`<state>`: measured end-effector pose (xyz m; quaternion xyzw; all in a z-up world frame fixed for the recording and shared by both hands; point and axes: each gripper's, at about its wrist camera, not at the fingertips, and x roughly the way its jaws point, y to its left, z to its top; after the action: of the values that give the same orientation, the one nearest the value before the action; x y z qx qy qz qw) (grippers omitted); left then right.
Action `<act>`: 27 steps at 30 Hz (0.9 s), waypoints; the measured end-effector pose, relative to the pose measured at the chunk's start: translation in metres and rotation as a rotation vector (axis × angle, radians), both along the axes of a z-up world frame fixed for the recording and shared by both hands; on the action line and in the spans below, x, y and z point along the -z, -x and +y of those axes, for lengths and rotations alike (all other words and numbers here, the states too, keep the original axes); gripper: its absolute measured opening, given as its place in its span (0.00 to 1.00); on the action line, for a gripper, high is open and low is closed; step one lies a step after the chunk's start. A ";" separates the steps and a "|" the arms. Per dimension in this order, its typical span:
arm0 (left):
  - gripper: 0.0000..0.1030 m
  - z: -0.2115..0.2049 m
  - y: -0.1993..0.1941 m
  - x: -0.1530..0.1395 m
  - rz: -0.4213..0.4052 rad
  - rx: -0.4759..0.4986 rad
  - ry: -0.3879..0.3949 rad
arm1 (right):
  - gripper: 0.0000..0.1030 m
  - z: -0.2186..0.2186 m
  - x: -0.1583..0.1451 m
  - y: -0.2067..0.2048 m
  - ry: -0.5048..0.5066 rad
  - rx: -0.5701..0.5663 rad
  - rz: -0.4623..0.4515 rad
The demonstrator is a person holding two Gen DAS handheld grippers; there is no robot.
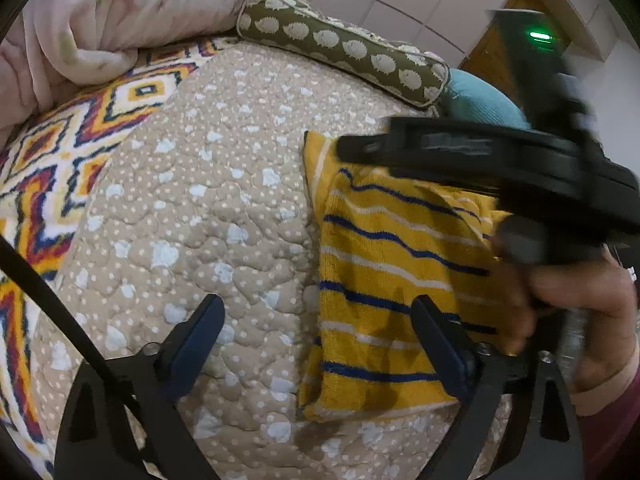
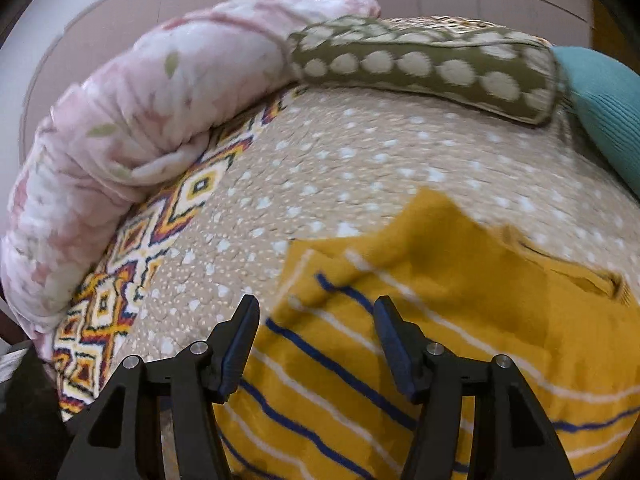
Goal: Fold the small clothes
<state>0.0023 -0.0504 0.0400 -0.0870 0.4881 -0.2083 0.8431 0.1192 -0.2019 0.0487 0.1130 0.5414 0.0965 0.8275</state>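
Note:
A small mustard-yellow garment (image 1: pixel 384 264) with blue and white stripes lies partly folded on the beige dotted quilt (image 1: pixel 208 200). My left gripper (image 1: pixel 320 312) hovers open over the garment's left edge, its right finger (image 1: pixel 432 328) above the cloth and its left finger above bare quilt. The right gripper's black body (image 1: pixel 500 164), held by a hand (image 1: pixel 584 304), hangs over the garment's far right part. In the right wrist view the right gripper (image 2: pixel 316 308) stands open just above the striped garment (image 2: pixel 460 320), near its folded-over plain yellow flap. Nothing is pinched by either one.
A rolled pink floral blanket (image 2: pixel 120 132) lines the left and back. An olive pillow (image 1: pixel 344 44) with pale hedgehogs lies along the back edge, with a teal cushion (image 2: pixel 608 112) to its right. A zigzag-patterned cover (image 1: pixel 48 168) shows left of the quilt.

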 end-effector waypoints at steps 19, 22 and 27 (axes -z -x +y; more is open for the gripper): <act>0.59 0.002 -0.002 0.012 0.100 0.029 0.069 | 0.42 0.003 0.016 -0.013 -0.029 0.010 -0.003; 0.60 0.003 -0.003 0.012 0.104 0.015 0.086 | 0.43 -0.010 -0.004 -0.001 0.057 0.034 -0.096; 0.63 0.002 -0.002 0.012 0.098 0.020 0.082 | 0.32 -0.019 0.010 -0.009 0.127 0.067 -0.047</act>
<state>0.0046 -0.0481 0.0278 -0.1269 0.5207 -0.2320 0.8117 0.1287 -0.2206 0.0386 0.0759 0.5227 0.0371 0.8483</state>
